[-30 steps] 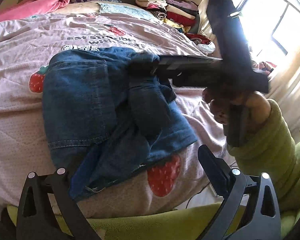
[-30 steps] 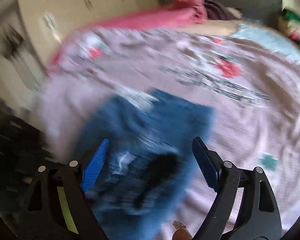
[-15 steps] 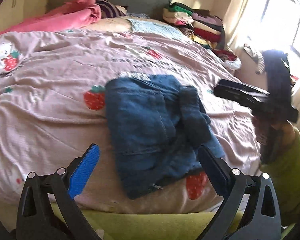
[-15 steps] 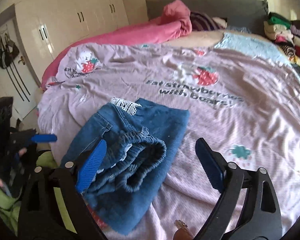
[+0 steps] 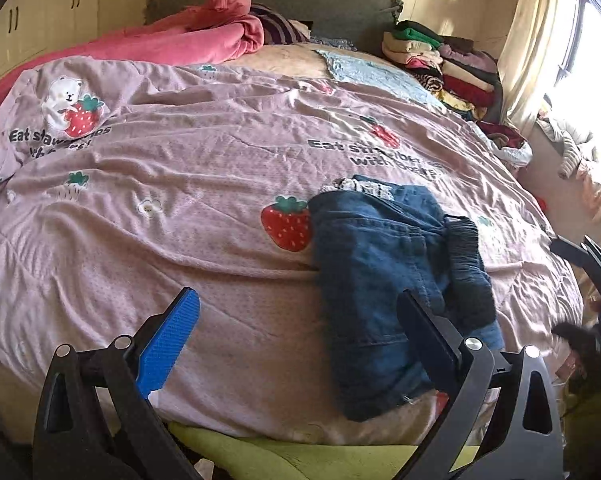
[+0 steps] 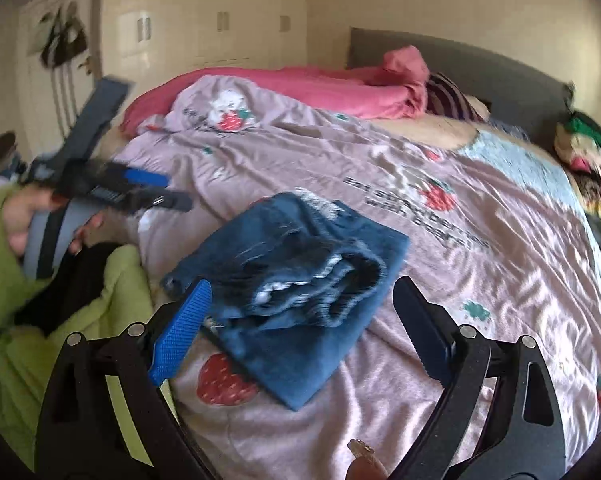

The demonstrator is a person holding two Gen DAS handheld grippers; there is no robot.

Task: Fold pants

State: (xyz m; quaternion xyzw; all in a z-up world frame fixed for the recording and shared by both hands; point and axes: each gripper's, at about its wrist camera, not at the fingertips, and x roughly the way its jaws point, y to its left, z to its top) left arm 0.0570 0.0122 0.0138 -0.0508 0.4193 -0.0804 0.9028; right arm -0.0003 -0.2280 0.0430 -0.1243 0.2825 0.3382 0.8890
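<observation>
The pants [image 5: 396, 292] lay folded near the bed's [image 5: 180, 208] front edge. Both hand-held grippers, left [image 5: 296, 344] and right [image 6: 300, 332], were spread wide, holding nothing. A bump could slide the pants off.

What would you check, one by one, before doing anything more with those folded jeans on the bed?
1. Jeans folded into a compact bundle: ok.
2. Bundle fully on the pink bedspread, though near its front edge: ok.
3. Left tool open, nothing between its fingers: ok.
4. Right tool open, clear of the denim: ok.
5. Fold neat: not ok, the dark waistband bulges on top.
6. Underside layers flat: cannot tell.
</observation>
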